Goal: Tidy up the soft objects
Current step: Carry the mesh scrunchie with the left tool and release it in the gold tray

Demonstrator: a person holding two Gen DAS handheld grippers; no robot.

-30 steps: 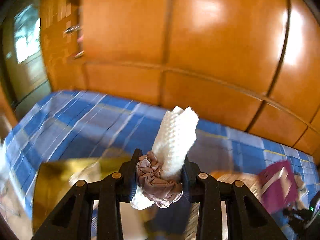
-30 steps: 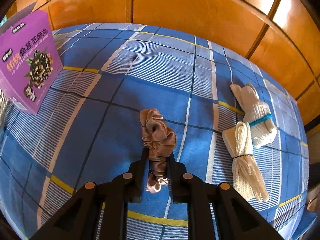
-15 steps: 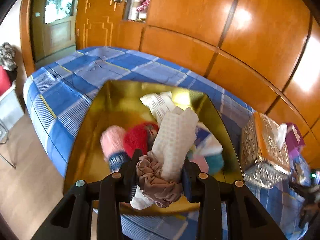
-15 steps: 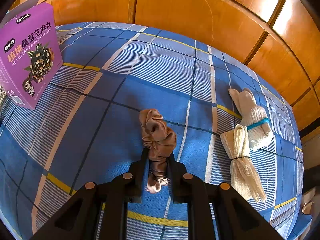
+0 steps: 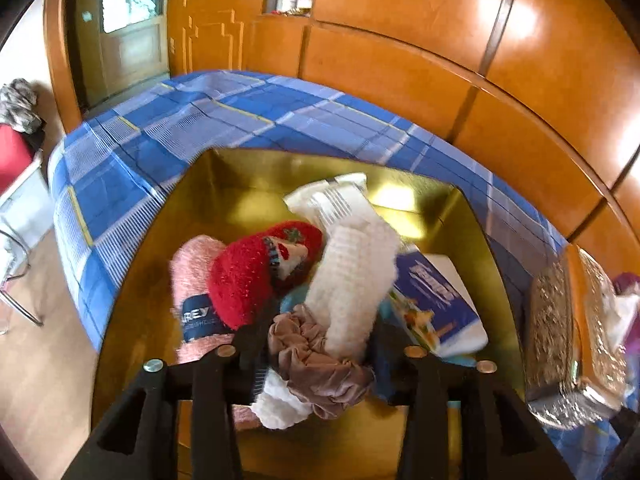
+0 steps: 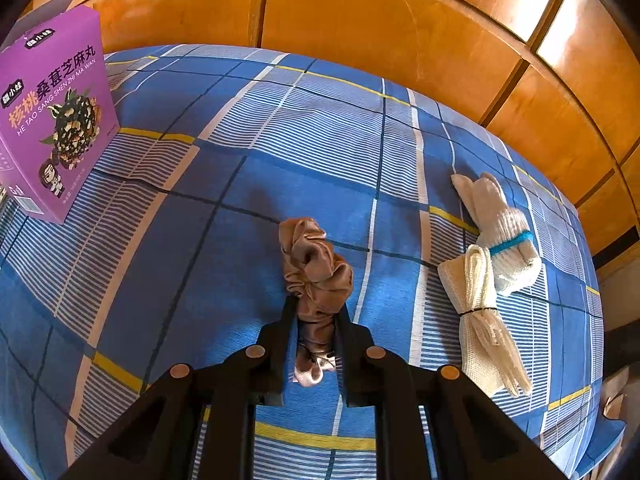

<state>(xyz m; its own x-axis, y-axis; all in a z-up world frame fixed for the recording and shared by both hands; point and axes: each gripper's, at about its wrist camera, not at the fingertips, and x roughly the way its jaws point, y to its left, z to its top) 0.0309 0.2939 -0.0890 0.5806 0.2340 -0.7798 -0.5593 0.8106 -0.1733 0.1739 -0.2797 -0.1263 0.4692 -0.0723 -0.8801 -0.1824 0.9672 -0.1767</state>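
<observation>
My left gripper (image 5: 316, 344) is shut on a white knitted cloth (image 5: 352, 276) and a brown scrunchie (image 5: 316, 364) together, held over a gold tray (image 5: 132, 280). The tray holds a red fuzzy sock (image 5: 248, 272), a pink towel (image 5: 192, 272), a white packet (image 5: 336, 200) and a blue-white pack (image 5: 436, 300). My right gripper (image 6: 316, 316) is shut on another brown scrunchie (image 6: 316, 268) just above the blue plaid cloth (image 6: 224, 168). A white glove with a blue band (image 6: 500, 228) and a cream rolled cloth (image 6: 476, 308) lie to its right.
A purple snack box (image 6: 52, 116) stands at the left in the right wrist view. A glittery tissue box (image 5: 572, 328) sits right of the tray. Wooden panels (image 5: 400, 40) back the bed. Floor and a chair lie off the bed's left edge.
My left gripper has swung from the wooden wall to above the gold tray and come closer to it, still holding the cloth and scrunchie. My right gripper has barely moved.
</observation>
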